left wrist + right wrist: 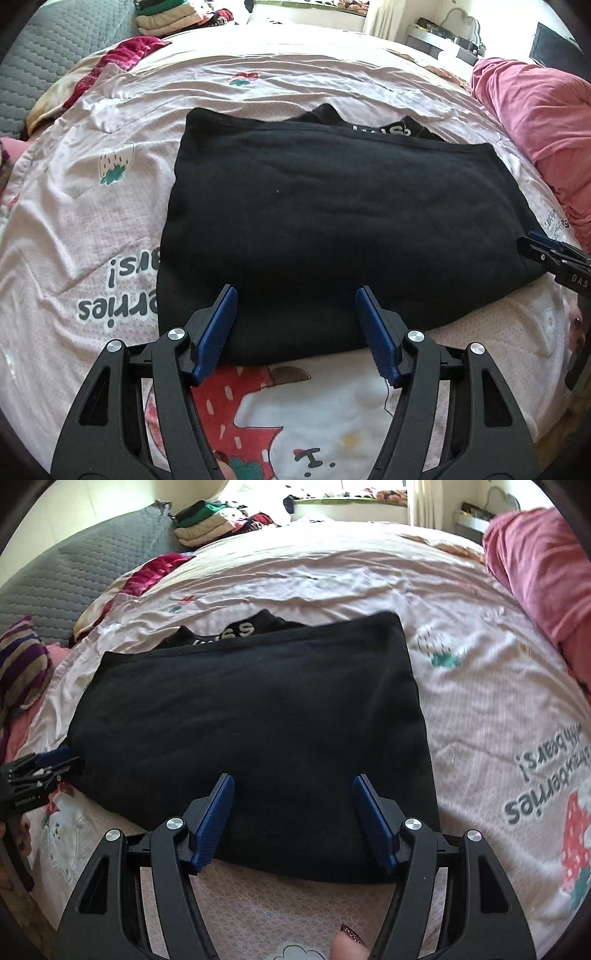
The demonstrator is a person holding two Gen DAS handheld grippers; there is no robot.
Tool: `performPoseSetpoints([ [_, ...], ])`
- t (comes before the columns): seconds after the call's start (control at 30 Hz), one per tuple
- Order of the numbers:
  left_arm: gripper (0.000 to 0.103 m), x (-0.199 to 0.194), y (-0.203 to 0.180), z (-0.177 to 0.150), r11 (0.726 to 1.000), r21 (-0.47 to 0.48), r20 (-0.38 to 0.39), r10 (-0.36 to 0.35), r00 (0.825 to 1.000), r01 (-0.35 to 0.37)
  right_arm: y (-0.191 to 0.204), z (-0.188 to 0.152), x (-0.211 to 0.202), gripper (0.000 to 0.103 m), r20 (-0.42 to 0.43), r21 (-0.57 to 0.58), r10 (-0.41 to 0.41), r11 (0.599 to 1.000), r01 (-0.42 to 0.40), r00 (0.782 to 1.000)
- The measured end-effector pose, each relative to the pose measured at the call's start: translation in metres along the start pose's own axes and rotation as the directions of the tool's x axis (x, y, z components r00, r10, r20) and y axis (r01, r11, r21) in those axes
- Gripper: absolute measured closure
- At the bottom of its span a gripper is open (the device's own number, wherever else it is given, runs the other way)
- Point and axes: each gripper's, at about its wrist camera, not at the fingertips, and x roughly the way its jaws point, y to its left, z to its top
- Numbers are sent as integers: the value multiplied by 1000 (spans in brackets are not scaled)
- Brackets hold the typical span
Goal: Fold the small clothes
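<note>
1. My left tool point(295, 295) is spread, gripping nothing.
2. My right tool point(293, 782) is spread too.
3. The folded black fabric garment point(332, 221) lies mid-frame on the pink printed bedsheet point(92, 221).

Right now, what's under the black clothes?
The black garment lies folded on the pink strawberry bedsheet. A lower black layer with white letters peeks out at its far edge. The rest underneath is covered.

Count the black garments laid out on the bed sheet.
1: a folded black garment lies mid-sheet, just ahead of both open hand-held grippers: left hand-held gripper, right hand-held gripper. The far stack of folded clothes may hide more.
</note>
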Motion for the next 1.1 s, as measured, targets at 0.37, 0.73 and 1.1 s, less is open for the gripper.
performPoseSetpoints([
  [0.37,41,-8,4,3,1000,-22,2,-21,1000,21,5,3,-13,34,55,0,12,1000,-12,998],
  [0.73,25,-21,17,9,998,-58,27,10,1000,-8,42,2,-31,14,121,-102,78,993,-65,990],
  [1.1,10,-24,58,17,982,-169,25,88,996,-82,115,-14,-27,7,139,-328,97,943,-46,985],
])
